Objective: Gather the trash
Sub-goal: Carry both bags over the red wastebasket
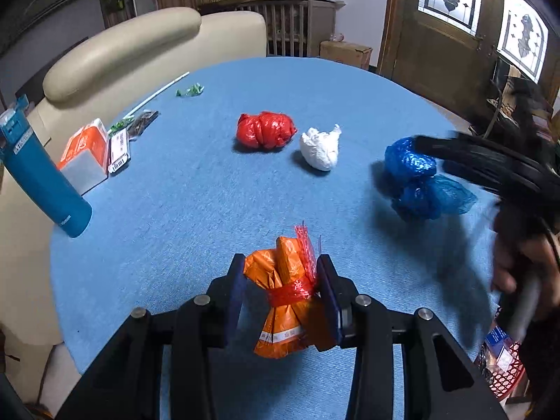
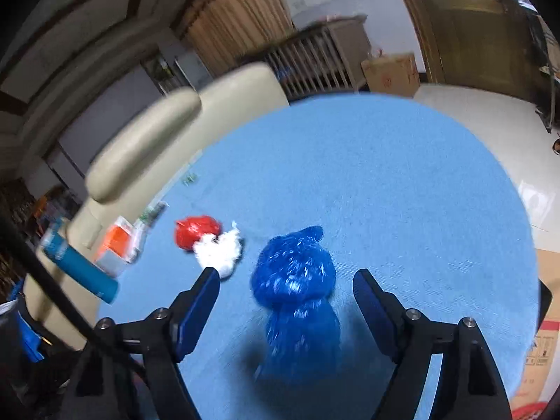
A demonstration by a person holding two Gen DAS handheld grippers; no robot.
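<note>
My left gripper (image 1: 281, 278) is shut on an orange knotted trash bag (image 1: 285, 294) tied with red plastic, held just above the blue tablecloth (image 1: 196, 192). My right gripper (image 2: 287, 280) is open with a blue knotted trash bag (image 2: 297, 301) standing between its fingers, touching neither. In the left wrist view the right gripper (image 1: 490, 164) reaches over that blue bag (image 1: 416, 178). A red bag (image 1: 264, 130) and a white bag (image 1: 320, 148) lie mid-table; they also show in the right wrist view, the red bag (image 2: 194, 232) and the white bag (image 2: 220, 250).
A teal bottle (image 1: 38, 171), an orange-white carton (image 1: 85, 150), wrappers (image 1: 140, 122) and a white stick (image 1: 164, 87) sit at the table's left edge. A cream sofa (image 1: 140, 45) stands behind. A red mesh basket (image 1: 500, 360) is at the lower right, off the table.
</note>
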